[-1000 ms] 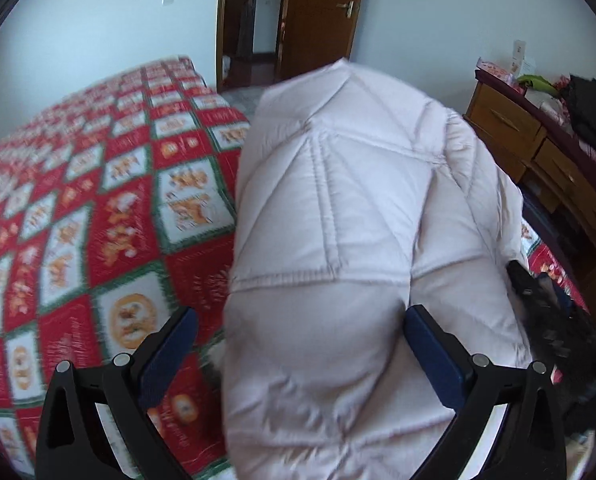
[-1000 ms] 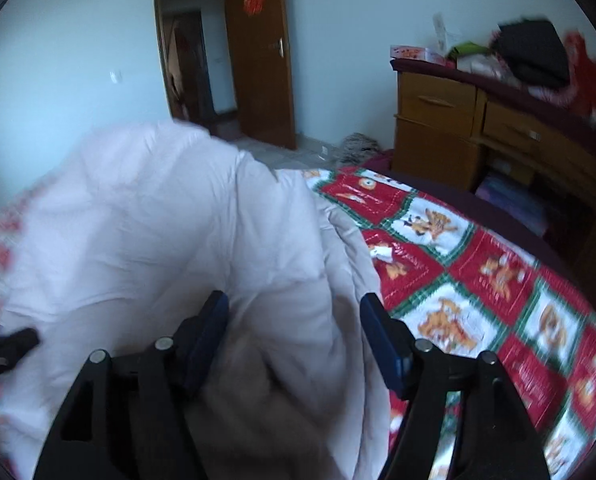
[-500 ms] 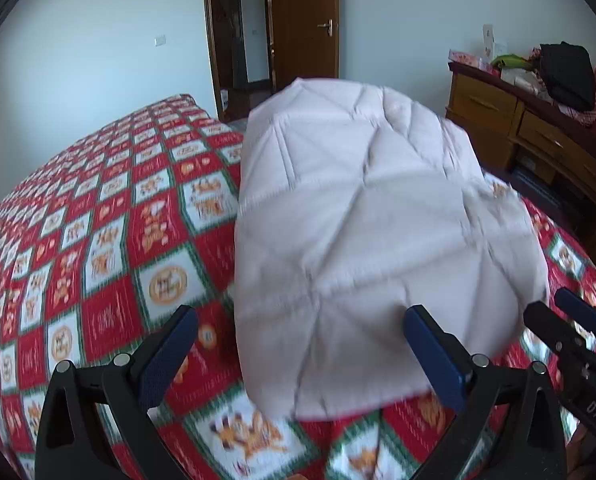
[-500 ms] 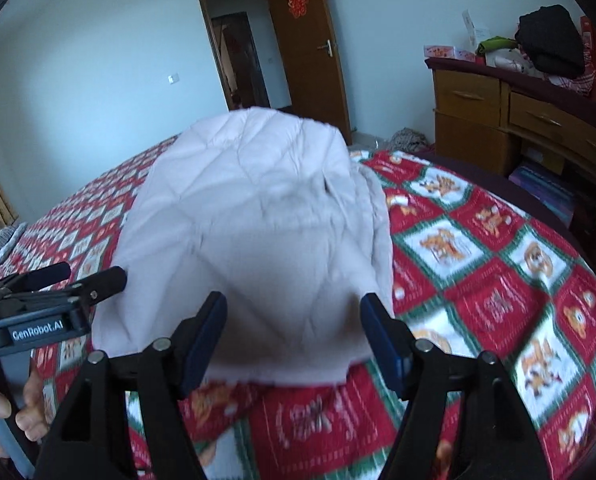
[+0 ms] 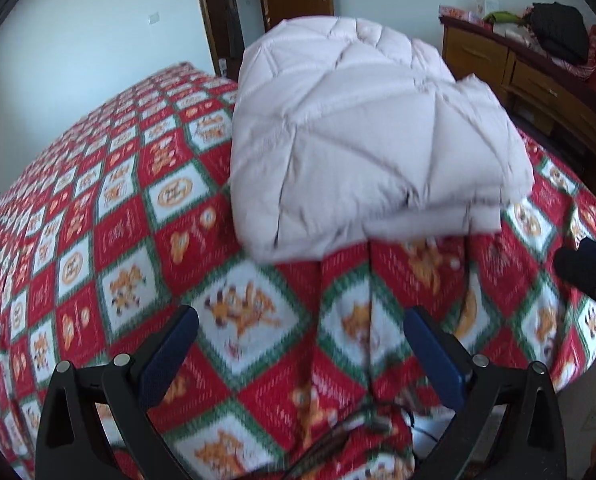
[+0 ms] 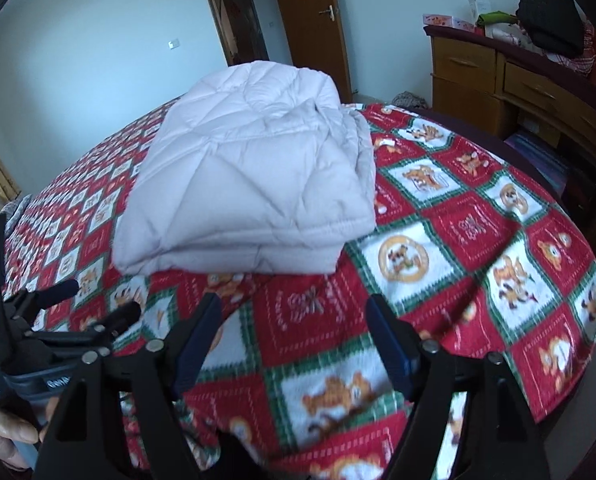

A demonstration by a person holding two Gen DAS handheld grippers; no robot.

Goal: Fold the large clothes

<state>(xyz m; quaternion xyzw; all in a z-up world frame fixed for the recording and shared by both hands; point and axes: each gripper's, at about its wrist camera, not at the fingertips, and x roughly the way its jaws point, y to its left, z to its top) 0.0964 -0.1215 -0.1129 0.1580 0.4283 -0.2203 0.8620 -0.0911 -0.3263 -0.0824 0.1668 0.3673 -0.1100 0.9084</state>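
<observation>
Lying folded on the red-and-green patterned bedspread [image 6: 457, 224], pale quilted padded coat [image 6: 250, 184]; left gripper [image 5: 298, 344] and right gripper [image 6: 294, 328] both spread, empty.

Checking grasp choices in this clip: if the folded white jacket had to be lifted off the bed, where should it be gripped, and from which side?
Grip the stacked layered edge of the jacket nearest the cameras, coming in low and level from the near side. The layers end there in a thick lip above the bedspread; the top is broad and puffy.
</observation>
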